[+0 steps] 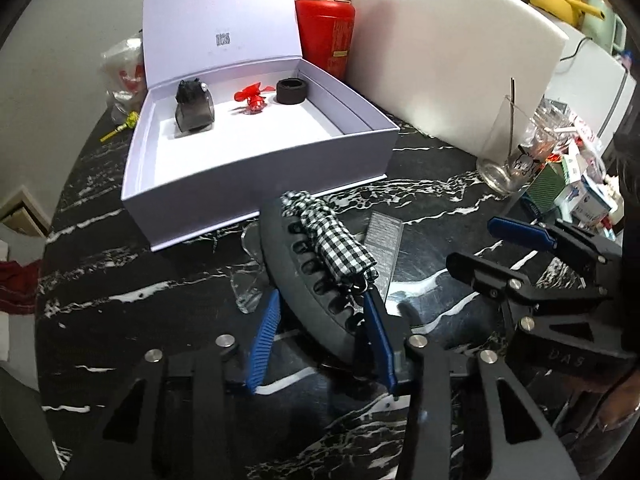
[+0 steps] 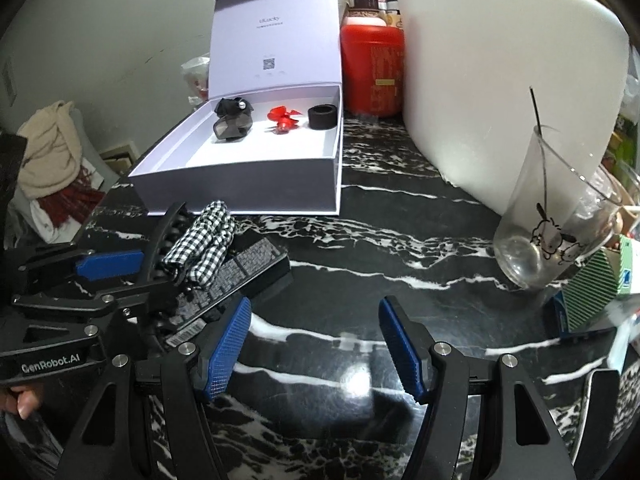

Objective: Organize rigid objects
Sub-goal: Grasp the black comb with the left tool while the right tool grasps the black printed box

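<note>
While flanked by fingers (image 1: 272, 324), hair claw (image 1: 308, 276)

Left gripper (image 1: 326, 322) straddles a dark grey curved hair clip with a black-and-white checked fabric bow (image 1: 320, 272), blue pads against both its sides, on the black white-veined marble worktop (image 1: 160, 280). Behind it, the open white box (image 1: 256, 176) holds a dark glass bottle (image 1: 195, 108), a red plastic flower (image 1: 252, 100) and a black ring (image 1: 292, 90). Right gripper (image 1: 480, 248) stands apart at the worktop's right edge.
</note>
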{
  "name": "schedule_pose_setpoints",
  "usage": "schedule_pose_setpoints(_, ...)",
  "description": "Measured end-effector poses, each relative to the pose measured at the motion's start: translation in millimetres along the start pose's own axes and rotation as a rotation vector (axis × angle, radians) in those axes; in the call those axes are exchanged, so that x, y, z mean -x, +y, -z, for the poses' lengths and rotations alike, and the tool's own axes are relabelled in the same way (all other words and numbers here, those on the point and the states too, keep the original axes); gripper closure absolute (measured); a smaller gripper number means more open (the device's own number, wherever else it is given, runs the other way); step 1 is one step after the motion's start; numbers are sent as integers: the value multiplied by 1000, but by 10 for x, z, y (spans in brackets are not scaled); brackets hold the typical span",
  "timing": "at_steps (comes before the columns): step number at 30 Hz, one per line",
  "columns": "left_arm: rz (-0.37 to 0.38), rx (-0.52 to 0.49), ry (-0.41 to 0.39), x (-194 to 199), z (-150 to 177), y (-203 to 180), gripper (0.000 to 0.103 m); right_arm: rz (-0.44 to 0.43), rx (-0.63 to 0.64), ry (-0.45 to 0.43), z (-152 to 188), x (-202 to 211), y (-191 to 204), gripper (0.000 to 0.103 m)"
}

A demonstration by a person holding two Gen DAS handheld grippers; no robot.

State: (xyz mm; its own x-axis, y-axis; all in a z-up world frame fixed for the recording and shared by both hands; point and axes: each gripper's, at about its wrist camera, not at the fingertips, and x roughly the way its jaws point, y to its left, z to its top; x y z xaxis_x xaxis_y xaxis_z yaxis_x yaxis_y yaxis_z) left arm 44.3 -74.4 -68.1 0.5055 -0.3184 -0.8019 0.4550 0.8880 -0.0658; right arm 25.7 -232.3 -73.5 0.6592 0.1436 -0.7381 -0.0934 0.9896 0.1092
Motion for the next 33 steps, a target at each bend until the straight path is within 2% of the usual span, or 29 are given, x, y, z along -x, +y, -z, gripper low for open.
schedule_pose_setpoints(7, -13, 17, 25, 83, 101, 132, 62, -61, 21, 11, -45, -105, 172, 36)
schedule_pose_setpoints(12, -106, 15, 19, 176, 213, 259, 62, -92, 29, 53, -31, -220, 327, 36)
schedule_pose_setpoints(16, -127, 37, 41, 198, 324, 398, 62, -119, 57, 76, 20, -272, 450, 36)
schedule_pose_setpoints(20, -113, 70, 46, 191, 394, 502, 62, -93, 34, 100, 70, -260, 480, 31)
schedule_pose_setpoints(22, -100, 83, 35, 197, 408, 519, 62, -80, 2, 103, 94, -235, 469, 24)
schedule_pose_setpoints(27, -45, 103, 15, 178, 396, 507, 62, -143, -66, 122, 159, -224, 432, 23)
schedule_pose_setpoints(33, -68, 82, -9, 218, 377, 477, 62, -135, -88, 120, 82, -303, 471, 23)
